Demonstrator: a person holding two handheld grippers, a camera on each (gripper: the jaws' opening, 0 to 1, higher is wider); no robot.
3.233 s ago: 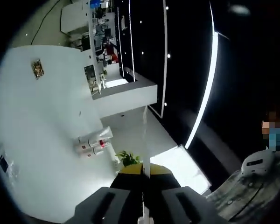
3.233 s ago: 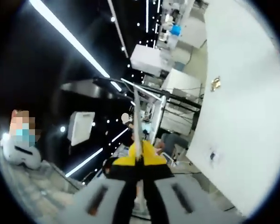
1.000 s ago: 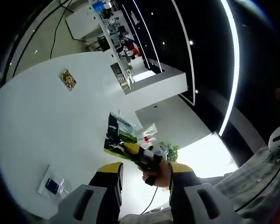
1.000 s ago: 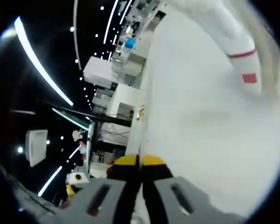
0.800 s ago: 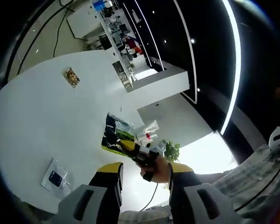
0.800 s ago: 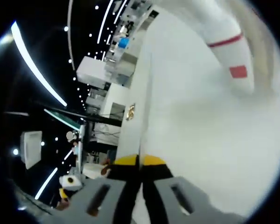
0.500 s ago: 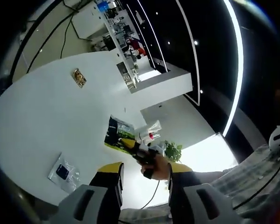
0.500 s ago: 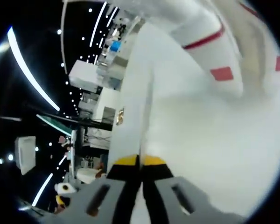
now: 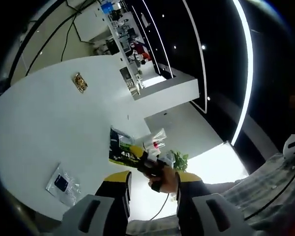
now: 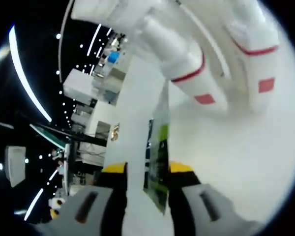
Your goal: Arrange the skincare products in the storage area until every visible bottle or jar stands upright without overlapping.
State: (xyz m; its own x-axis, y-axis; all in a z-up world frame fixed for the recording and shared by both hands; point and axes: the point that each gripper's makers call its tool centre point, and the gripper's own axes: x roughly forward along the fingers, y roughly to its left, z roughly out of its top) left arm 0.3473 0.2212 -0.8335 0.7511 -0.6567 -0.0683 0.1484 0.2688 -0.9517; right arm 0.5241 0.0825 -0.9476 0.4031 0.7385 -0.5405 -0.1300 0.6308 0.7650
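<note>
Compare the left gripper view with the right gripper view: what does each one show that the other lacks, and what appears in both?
Left gripper view: a clear packet with a dark card, a small gold object, a green plant, and the right tongs reaching in.

Right gripper view: close white tubes with red bands lying on their sides.

Both: the white table and the green-and-black packet, which sits between the right tongs' open jaws.

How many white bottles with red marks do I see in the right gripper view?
2, both lying down above the green packet: one bottle at centre, the other bottle to its right. More may be hidden beyond the picture's edge.
</note>
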